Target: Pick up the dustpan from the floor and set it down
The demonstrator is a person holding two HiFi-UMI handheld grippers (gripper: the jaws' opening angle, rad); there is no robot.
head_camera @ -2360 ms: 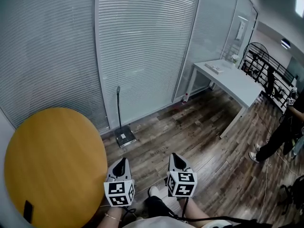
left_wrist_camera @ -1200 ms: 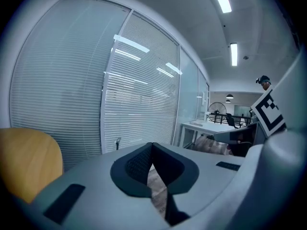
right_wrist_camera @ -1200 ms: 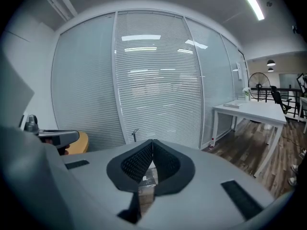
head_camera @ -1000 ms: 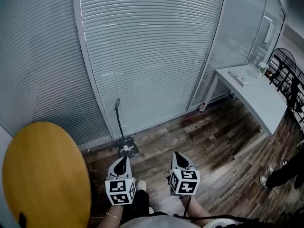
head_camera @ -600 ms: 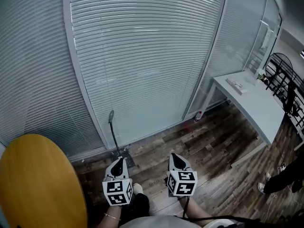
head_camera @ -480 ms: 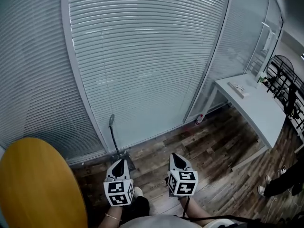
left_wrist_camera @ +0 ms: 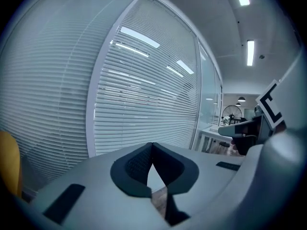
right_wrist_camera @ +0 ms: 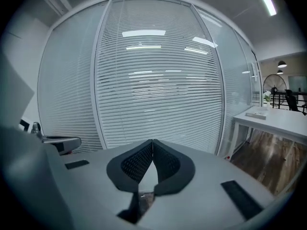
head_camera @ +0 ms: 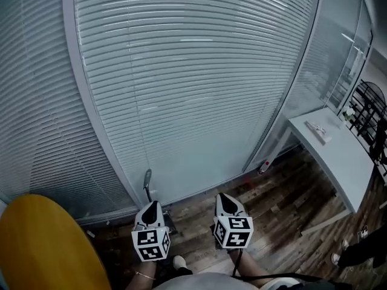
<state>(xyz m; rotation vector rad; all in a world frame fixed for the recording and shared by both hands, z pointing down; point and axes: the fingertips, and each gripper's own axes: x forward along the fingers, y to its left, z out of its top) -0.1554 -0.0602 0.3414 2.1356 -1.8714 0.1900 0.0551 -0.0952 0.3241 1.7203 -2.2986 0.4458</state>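
Dark wood-plank flooring runs under the person's feet, and the pale toe of a shoe shows closest in, between the two hand-held tools. Just ahead of it the left gripper, grey with a black-and-white marker cube at its back, is held low and pointing forward; its own view shows the dark ribbed pads pressed together at the tips with nothing between them. Beside it, a little apart, the right gripper is held the same way, and its jaws are likewise closed on nothing. To the left, close by, bulges the edge of a round yellow wooden table. Directly beyond the left gripper's tip stands the long-handled grey dustpan, on the floor at the foot of the wall, its handle rising nearly upright and its pan mostly hidden behind that gripper; neither gripper touches it. Behind it a glass wall covered with white horizontal blinds fills most of the scene. Further right, a small red-capped bottle sits at the base of that wall, next to a white rectangular desk with something flat on it, too small to tell. Farthest off, at the right edge, is a black metal rack.
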